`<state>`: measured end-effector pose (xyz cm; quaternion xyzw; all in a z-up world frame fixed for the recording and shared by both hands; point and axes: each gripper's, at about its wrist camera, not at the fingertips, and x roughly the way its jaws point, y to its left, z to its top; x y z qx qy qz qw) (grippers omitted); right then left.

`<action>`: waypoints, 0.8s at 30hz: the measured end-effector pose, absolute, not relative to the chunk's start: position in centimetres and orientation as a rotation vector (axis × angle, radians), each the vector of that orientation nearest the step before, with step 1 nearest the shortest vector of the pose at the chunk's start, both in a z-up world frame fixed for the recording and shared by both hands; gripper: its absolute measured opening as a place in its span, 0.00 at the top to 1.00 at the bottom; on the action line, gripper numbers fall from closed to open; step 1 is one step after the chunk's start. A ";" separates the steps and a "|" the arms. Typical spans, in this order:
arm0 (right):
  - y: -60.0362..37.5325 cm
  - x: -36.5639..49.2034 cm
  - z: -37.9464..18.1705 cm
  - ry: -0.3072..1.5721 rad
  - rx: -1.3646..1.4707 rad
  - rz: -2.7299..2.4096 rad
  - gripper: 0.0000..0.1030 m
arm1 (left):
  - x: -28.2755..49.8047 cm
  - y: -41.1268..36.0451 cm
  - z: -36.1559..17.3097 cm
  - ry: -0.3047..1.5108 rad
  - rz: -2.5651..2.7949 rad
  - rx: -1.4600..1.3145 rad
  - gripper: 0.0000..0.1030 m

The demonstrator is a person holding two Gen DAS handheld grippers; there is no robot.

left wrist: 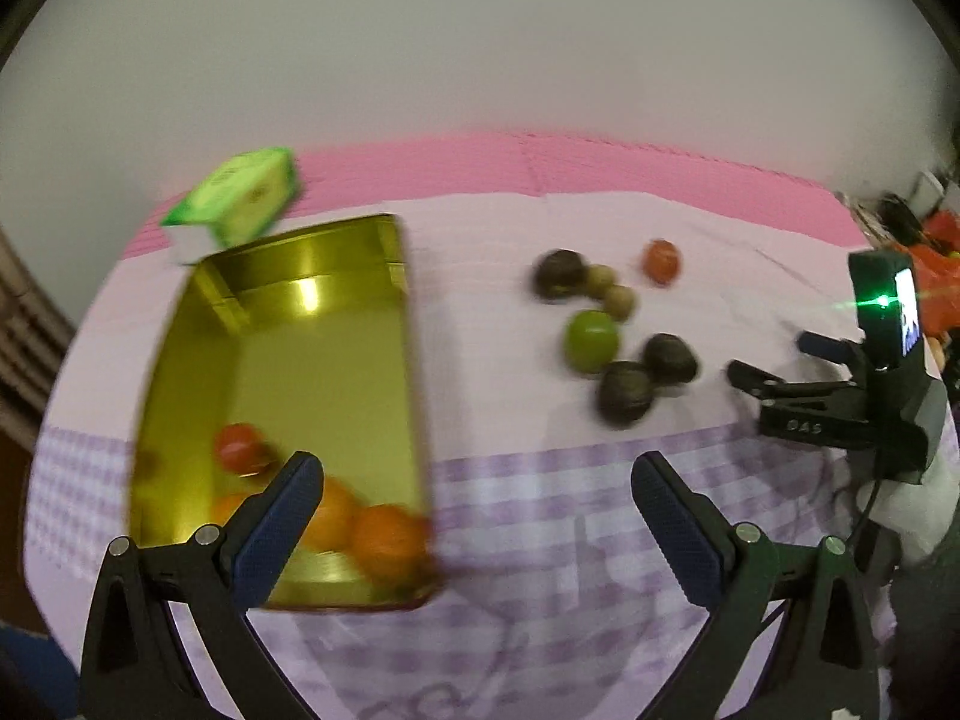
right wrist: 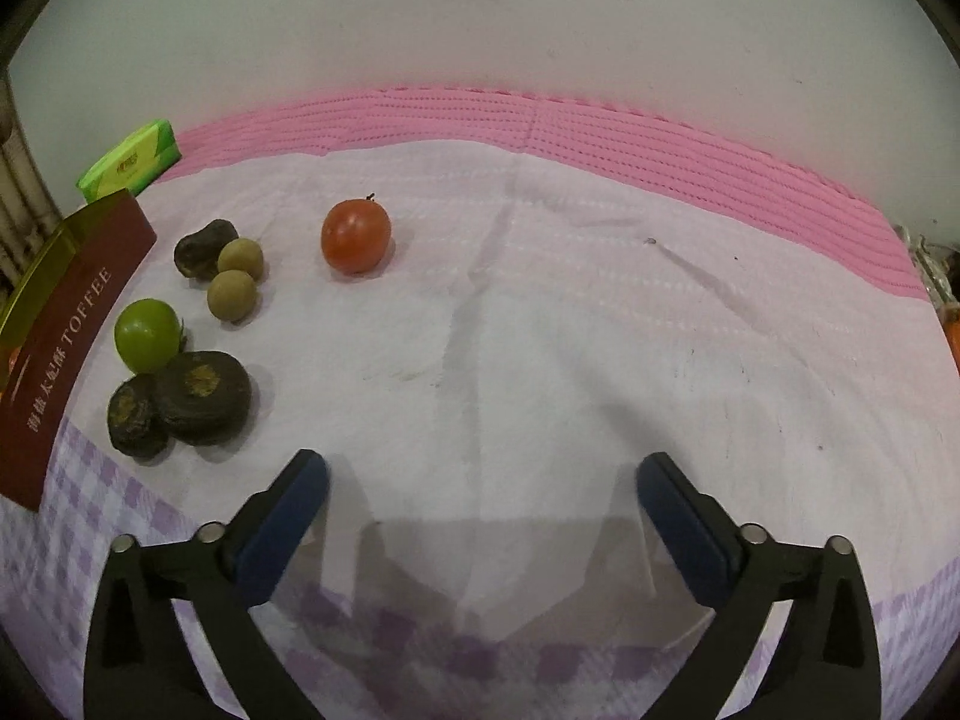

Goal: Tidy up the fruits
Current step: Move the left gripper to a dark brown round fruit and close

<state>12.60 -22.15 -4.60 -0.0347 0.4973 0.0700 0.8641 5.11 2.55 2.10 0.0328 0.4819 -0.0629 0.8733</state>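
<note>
the toffee tin (left wrist: 336, 360) lies open on the left of the surface, a shallow rectangular box with a shiny gold inside and a dark red outer wall printed with lettering. it seems to be the collecting place: a small red tomato (left wrist: 237, 447) and a few oranges (left wrist: 384, 540) already sit at its near end, smooth round things that have gathered against the wall and each other.

the loose fruit lies to the right of the tin, well apart from it, in a tight cluster. a glossy green fruit (right wrist: 147, 335) touches two dark, wrinkled, flattish round fruits (right wrist: 201, 396) with pale yellowish patches on top. behind them two small tan, matte balls (right wrist: 233, 295) rest beside another dark lumpy one (right wrist: 201, 249). a second red tomato (right wrist: 355, 235), taut-skinned with a stem nub, sits alone farther right.

the right gripper (right wrist: 483, 492) hangs over bare cloth with its jaws released wide and nothing between them; it looks poised for the next pick, probably from the cluster on its left. the left gripper (left wrist: 477, 492) hovers at the tin's near right corner, jaws also spread and empty, one blue textured pad overlapping the oranges in view. that view is smeared.

the surface wears a soft pale lilac cloth (right wrist: 540, 330), checked at the near edge, over a ribbed pink mat (right wrist: 660, 132). a green carton (right wrist: 129, 162) lies behind the tin.
</note>
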 end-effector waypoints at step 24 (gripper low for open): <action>-22.7 12.8 -4.6 1.007 -0.087 0.190 0.00 | 10.9 -4.1 -4.3 1.160 -0.227 0.057 0.48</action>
